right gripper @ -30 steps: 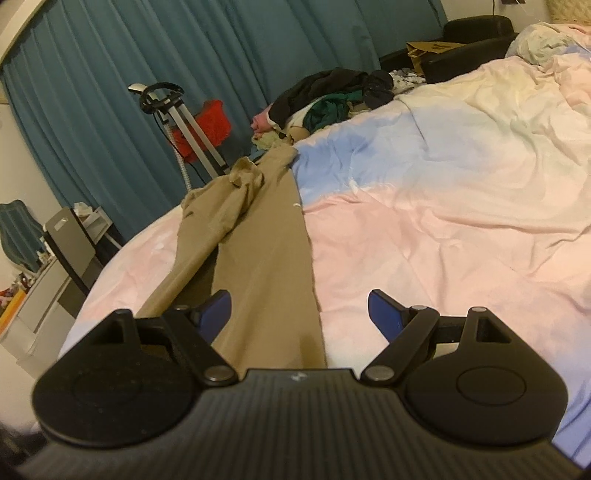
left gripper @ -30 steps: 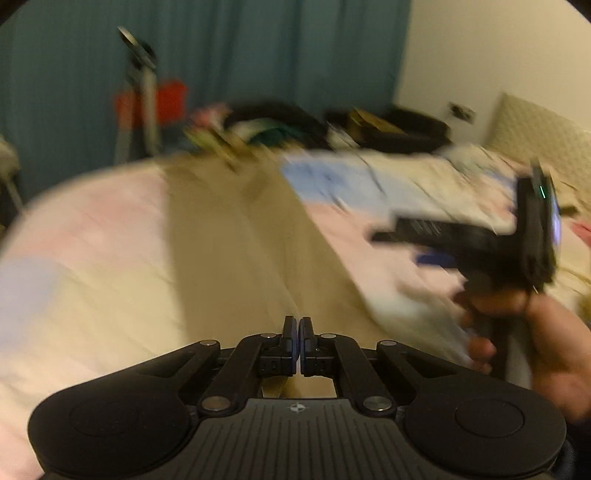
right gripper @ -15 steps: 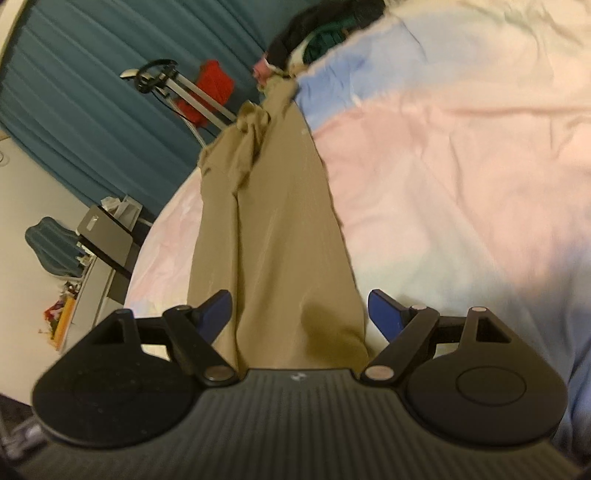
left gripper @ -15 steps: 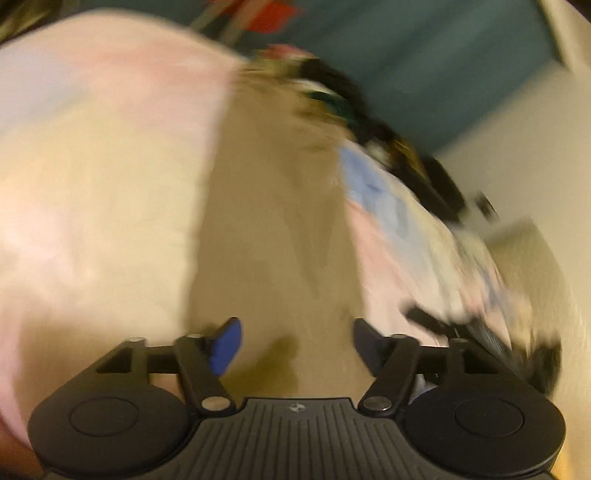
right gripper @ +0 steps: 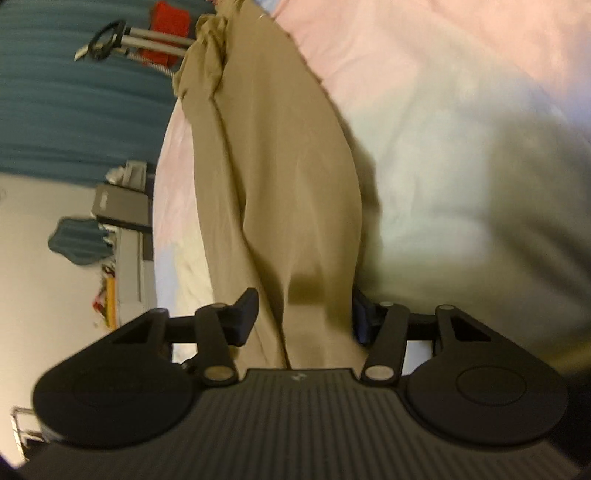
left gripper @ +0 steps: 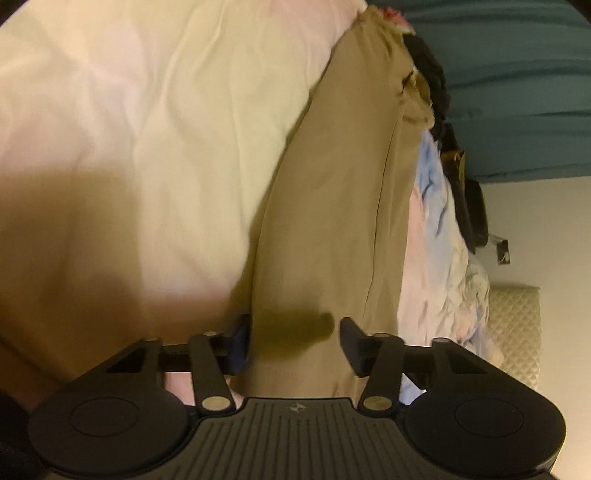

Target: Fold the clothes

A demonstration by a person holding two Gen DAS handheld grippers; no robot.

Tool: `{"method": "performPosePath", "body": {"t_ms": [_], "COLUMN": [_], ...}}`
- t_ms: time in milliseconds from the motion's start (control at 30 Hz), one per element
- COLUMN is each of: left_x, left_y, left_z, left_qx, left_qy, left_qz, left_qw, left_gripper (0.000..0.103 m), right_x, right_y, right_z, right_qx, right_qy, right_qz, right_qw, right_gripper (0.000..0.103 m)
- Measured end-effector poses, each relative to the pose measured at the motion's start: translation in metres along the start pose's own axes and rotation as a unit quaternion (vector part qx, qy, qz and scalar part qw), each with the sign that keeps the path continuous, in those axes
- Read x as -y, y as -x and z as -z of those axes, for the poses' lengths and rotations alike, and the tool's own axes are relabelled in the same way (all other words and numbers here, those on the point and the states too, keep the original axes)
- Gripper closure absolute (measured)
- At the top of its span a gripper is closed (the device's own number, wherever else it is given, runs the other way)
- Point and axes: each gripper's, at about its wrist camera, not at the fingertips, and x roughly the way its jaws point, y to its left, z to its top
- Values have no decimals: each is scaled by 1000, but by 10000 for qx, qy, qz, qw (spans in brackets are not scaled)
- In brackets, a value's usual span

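Trousers: khaki trousers (left gripper: 343, 192) lie stretched lengthwise on the bed, over a pastel duvet (left gripper: 155, 140) of pink, cream and blue.
Left tool: left tool (left gripper: 293, 341) sits low over the near trouser end, fingers spread wide, cloth lying between them, not pinched.
Right tool: right tool (right gripper: 304, 314) likewise parted, straddling the near end of the fabric.
Far end: trousers bunch up by a pile of dark clothes (left gripper: 430, 74).
Backdrop: teal curtain (right gripper: 74, 110); red item (right gripper: 166, 26) behind a metal stand.
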Motion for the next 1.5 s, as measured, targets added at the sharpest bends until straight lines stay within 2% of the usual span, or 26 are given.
{"method": "performPosePath", "body": {"t_ms": [33, 67, 100, 133, 200, 267, 300, 333, 467, 500, 633, 733, 767, 900, 1067, 1133, 1233, 1300, 1400, 1500], "left_x": [0, -1, -2, -3, -3, -5, -7, -7, -8, -5, 18, 24, 26, 23, -5, -12, -14, -14, 0, 22], "left_y": [-1, -3, -5, -7, -9, 0, 5, 8, 32, 38, 70, 93, 101, 129, 149, 154, 143, 135, 124, 119], "left_z": [2, 1, 1, 0, 2, 5, 7, 8, 9, 8, 12, 27, 32, 69, 118, 127, 120, 115, 90, 60], "left_qx": [-4, -10, -16, -21, 18, 123, 178, 261, 445, 479, 719, 833, 872, 1014, 945, 920, 791, 707, 722, 810], "left_qy": [-7, 11, 28, 45, 18, -22, -39, -21, 99, 70, -360, -389, -399, -438, -135, -108, -34, 13, -67, -279], "left_qz": [-38, -57, -77, -96, -79, -8, 30, 98, 534, 751, 1292, 1659, 1774, 1893, 1914, 1875, 1915, 1938, 1836, 1745], "left_qw": [10000, 10000, 10000, 9999, 10000, 9999, 9998, 9996, 9975, 9960, 9884, 9818, 9795, 9757, 9769, 9779, 9783, 9785, 9803, 9809], "left_gripper": [62, 70, 81, 84, 93, 94, 95, 95, 96, 96, 96, 96, 96, 96, 96, 96, 96, 96, 96, 96], "right_x": [-1, -2, -3, -5, -14, -18, -22, -24, -20, -21, -48, -63, -66, -79, -55, -49, -41, -42, -43, -61], "right_y": [1, 3, 4, 5, 2, 2, 4, 6, 29, 37, 78, 113, 119, 144, 163, 162, 159, 156, 152, 138], "right_z": [5, 9, 14, 19, 26, 29, 30, 29, 18, 14, 11, 16, 22, 45, 90, 94, 99, 90, 72, 43], "right_qx": [31, 62, 93, 125, 205, 242, 285, 331, 602, 687, 1162, 1397, 1422, 1518, 1316, 1252, 1161, 1199, 1198, 1284], "right_qy": [8, 16, 24, 49, 369, 643, 721, 767, 535, 478, 819, 996, 1089, 1452, 1550, 1502, 1428, 1340, 1136, 1125], "right_qz": [104, 207, 311, 415, 632, 791, 804, 792, 374, 239, -334, -742, -761, -831, -590, -571, -546, -581, -648, -697], "right_qw": [9999, 9998, 9995, 9990, 9971, 9945, 9937, 9934, 9961, 9962, 9893, 9824, 9809, 9741, 9773, 9790, 9814, 9820, 9841, 9829], "right_gripper": [50, 52, 58, 63, 63, 63, 72, 93, 93, 93, 93, 94, 94, 94, 94, 94, 94, 94, 93, 93]}}
